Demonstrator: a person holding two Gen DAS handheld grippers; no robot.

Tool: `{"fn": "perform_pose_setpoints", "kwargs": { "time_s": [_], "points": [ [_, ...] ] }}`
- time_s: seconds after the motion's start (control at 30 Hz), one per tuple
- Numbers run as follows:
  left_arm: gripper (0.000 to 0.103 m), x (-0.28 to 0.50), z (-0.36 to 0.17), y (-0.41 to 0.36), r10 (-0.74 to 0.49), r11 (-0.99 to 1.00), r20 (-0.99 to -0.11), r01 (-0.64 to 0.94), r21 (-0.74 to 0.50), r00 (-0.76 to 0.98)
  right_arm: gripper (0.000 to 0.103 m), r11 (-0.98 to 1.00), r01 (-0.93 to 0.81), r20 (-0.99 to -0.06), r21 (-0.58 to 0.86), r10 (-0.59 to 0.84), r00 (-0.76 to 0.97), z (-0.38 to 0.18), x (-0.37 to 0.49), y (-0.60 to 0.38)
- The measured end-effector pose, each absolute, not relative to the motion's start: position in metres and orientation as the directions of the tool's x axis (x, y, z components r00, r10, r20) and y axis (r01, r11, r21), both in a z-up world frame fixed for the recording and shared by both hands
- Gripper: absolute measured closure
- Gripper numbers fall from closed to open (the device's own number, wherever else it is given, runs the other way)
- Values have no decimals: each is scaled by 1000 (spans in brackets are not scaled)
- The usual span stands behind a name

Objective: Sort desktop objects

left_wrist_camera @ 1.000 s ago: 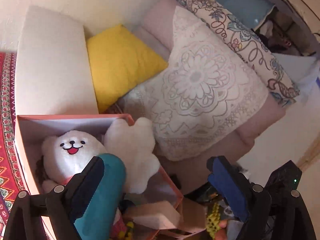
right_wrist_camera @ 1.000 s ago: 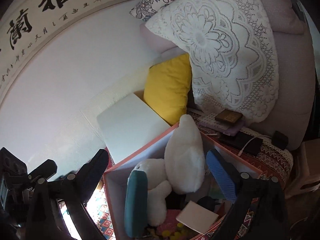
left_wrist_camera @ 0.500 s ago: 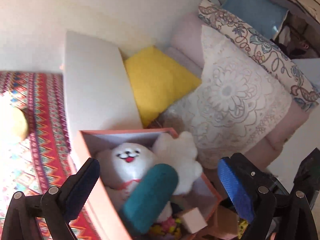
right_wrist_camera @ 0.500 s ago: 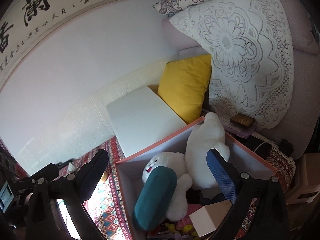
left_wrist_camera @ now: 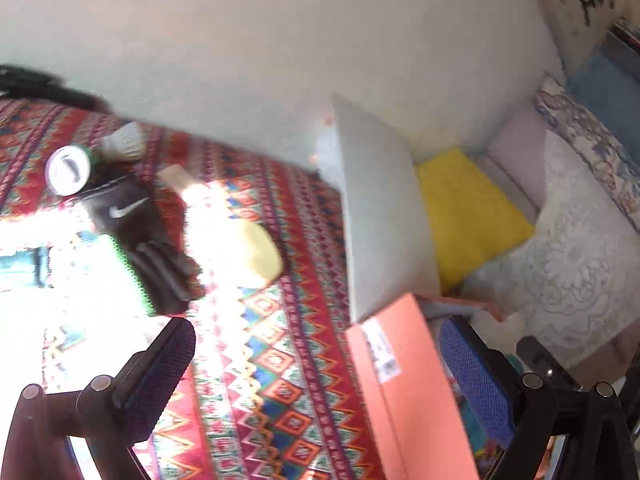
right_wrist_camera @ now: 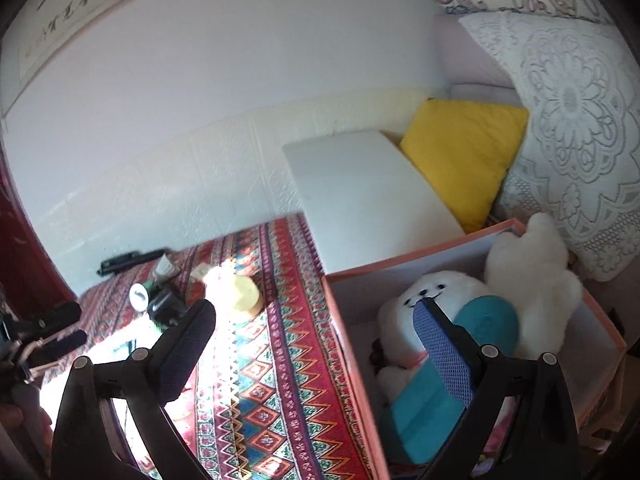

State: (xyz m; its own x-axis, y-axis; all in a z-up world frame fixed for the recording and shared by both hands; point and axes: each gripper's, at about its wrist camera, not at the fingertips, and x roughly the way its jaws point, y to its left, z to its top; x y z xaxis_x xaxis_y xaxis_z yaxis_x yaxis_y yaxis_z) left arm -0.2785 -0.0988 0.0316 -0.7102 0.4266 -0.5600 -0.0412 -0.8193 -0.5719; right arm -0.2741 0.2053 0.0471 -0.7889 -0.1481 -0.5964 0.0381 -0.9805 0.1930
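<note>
1. Both grippers, left (left_wrist_camera: 316,376) and right (right_wrist_camera: 316,344), have fingers spread wide, holding nothing
2. Teal case (right_wrist_camera: 452,364) and plush toy (right_wrist_camera: 432,296) lie in the orange box (right_wrist_camera: 352,344)
3. Reaching for the yellow block (right_wrist_camera: 246,299) or black pouch (left_wrist_camera: 140,216) on the desk (right_wrist_camera: 264,392), glare could spoil aim

The left gripper (left_wrist_camera: 316,364) hangs with its jaws spread wide and nothing between them. The right gripper (right_wrist_camera: 316,344) is likewise wide apart, empty.
</note>
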Motion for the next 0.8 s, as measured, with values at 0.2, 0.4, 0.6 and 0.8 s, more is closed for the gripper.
{"fn": "perform_pose_setpoints", "kwargs": {
  "time_s": [0.2,0.4,0.6,0.8],
  "points": [
    [3,-306,-33,-174,344,-806,-655,147,-574,-673,4,-973,168,-730,157,-229,-644,-25,-344,126],
    [3,-365,-104,-177,384,-794,-730,202,-574,-566,3,-978,199,-785,61,-170,-596,-82,-427,77],
    [3,-450,-144,-161,340,-835,-777,209,-508,-529,2,-968,247,-812,-38,-114,-573,-144,-488,41],
    [79,-451,-130,-144,325,-854,-737,151,-499,-592,24,-961,268,-749,68,-226,-623,-144,-501,39]
  ]
}}
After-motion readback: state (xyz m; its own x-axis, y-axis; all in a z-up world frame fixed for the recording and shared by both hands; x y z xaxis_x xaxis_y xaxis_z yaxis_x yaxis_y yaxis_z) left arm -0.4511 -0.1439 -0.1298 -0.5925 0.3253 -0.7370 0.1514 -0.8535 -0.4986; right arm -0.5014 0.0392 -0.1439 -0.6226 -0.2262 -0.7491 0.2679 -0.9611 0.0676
